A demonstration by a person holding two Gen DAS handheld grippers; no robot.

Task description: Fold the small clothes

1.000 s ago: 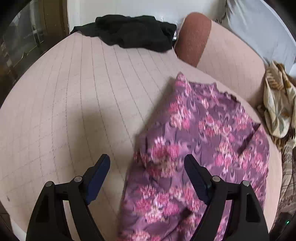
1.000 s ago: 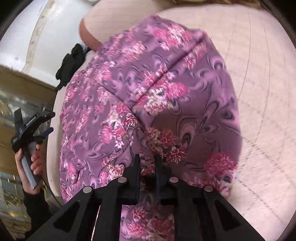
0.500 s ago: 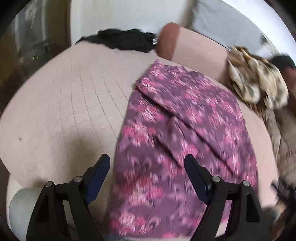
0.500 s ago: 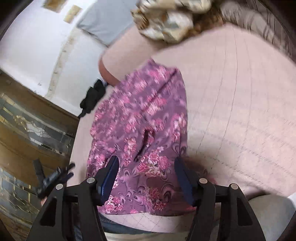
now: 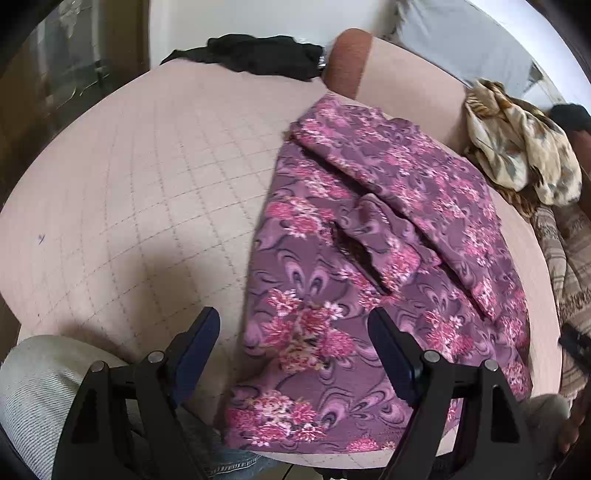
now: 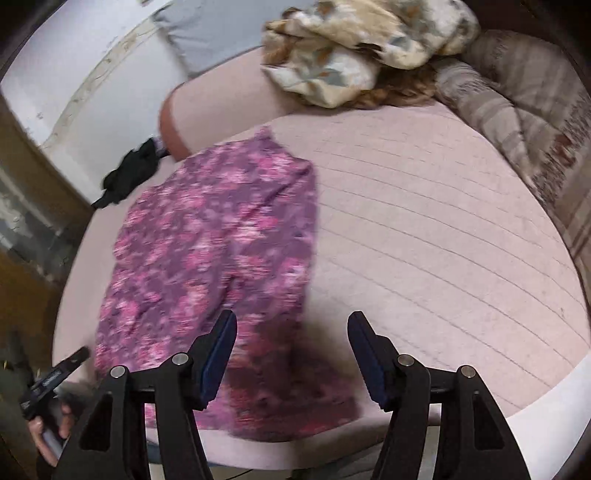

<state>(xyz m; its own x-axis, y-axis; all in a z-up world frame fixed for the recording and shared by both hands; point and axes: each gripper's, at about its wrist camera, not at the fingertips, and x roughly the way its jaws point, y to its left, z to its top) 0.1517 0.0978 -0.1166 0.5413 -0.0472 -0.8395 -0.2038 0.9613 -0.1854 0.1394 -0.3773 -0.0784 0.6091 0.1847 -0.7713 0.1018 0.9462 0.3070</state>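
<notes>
Pink quilted bed (image 5: 155, 192) holds one floral garment (image 5: 369, 266); two claws gape.

Pink quilted bed (image 5: 155, 192) with grid stitching fills the room's centre. White wall (image 5: 236, 18) at 12 o'clock. Dark wooden glazed cabinet (image 6: 26, 206) at 9 o'clock. Striped bedding (image 6: 517, 110) heaped at 2 o'clock. Even, soft daylight.

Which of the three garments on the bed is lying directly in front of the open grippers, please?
The purple floral garment; the black one and the cream patterned one lie at the far edge.
</notes>
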